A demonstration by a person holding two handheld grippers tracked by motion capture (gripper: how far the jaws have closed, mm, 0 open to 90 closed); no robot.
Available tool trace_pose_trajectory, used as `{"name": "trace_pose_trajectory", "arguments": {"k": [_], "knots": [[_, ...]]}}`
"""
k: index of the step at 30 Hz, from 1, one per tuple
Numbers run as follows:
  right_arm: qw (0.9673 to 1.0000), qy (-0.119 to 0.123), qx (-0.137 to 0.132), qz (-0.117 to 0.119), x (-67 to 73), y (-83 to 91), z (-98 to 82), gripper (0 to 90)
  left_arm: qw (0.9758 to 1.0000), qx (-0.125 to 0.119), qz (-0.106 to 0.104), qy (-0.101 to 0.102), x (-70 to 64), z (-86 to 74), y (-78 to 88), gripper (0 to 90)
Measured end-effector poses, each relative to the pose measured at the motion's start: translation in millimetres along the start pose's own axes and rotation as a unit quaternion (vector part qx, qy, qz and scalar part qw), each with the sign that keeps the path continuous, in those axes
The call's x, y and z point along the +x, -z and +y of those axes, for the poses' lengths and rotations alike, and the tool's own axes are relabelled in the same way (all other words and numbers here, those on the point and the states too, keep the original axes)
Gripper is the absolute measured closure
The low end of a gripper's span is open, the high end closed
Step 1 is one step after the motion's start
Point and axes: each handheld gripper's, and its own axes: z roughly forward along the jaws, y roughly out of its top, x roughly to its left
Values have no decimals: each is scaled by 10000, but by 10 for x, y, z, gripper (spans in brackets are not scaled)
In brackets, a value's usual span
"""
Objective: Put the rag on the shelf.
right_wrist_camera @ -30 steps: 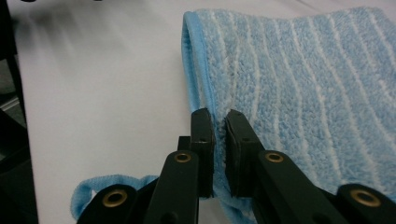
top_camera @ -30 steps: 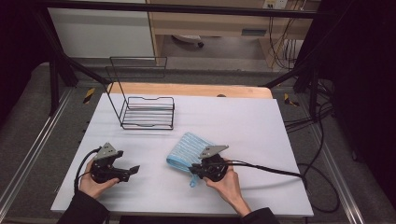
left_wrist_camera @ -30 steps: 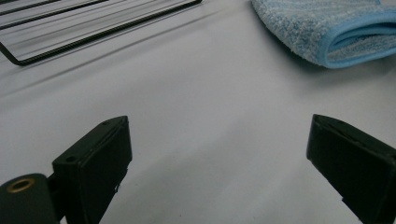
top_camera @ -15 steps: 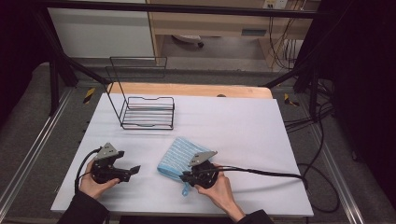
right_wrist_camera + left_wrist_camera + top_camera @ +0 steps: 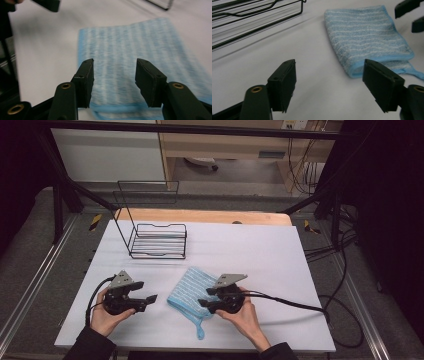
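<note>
A folded blue striped cloth (image 5: pixel 187 287) lies flat on the white table (image 5: pixel 280 265), its loop (image 5: pixel 200 332) trailing toward me. My right gripper (image 5: pixel 205 297) sits at the cloth's right edge. Its jaws have just been opening and stand apart over the cloth (image 5: pixel 130 45) without pressing on it; in its own view the right gripper (image 5: pixel 113 72) looks along the fabric. My left gripper (image 5: pixel 148 292) rests left of the cloth, apart from it. Its jaws have just been closing somewhat but still stand wide, with nothing between them. The left gripper (image 5: pixel 329 75) faces the cloth (image 5: pixel 364 37).
A black wire rack (image 5: pixel 159 240) stands at the table's back left, also seen as the rack (image 5: pixel 249 15) in the left gripper view. A wooden strip (image 5: pixel 200 215) runs along the far edge. Cables (image 5: pixel 285 300) trail right from the right gripper.
My right gripper slid left and toward me, drawing the cloth along with it, then opened and let it go. The left hand shifted only slightly.
</note>
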Motion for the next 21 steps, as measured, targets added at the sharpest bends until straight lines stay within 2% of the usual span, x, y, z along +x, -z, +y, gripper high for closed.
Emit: {"name": "trace_pose_trajectory", "arguments": {"k": [4, 8, 9, 14, 17, 19, 21], "knots": [[9982, -350, -136, -474, -249, 123, -45, 479, 9998, 148, -149, -45, -132, 146, -108, 370], [9945, -610, -120, -845, -446, 129, -136, 481, 9992, 330, -208, -8, -224, 242, -270, 456], [9938, -656, -111, -890, -477, 120, -156, 485, 9992, 330, -208, -8, -224, 242, -270, 477], [9923, -710, -76, -1011, -549, 54, -197, 498, 9978, 603, -279, -8, -279, 274, -518, 516], [9913, -766, -65, -1071, -602, -34, -219, 516, 9968, 711, -356, 40, -290, 234, -626, 559], [9908, -813, -43, -1080, -615, -51, -230, 520, 9956, 877, -329, 5, -291, 195, -679, 563], [9905, -909, -37, -1029, -658, -89, -267, 531, 9949, 922, -395, 116, -275, 155, -709, 581]]}}
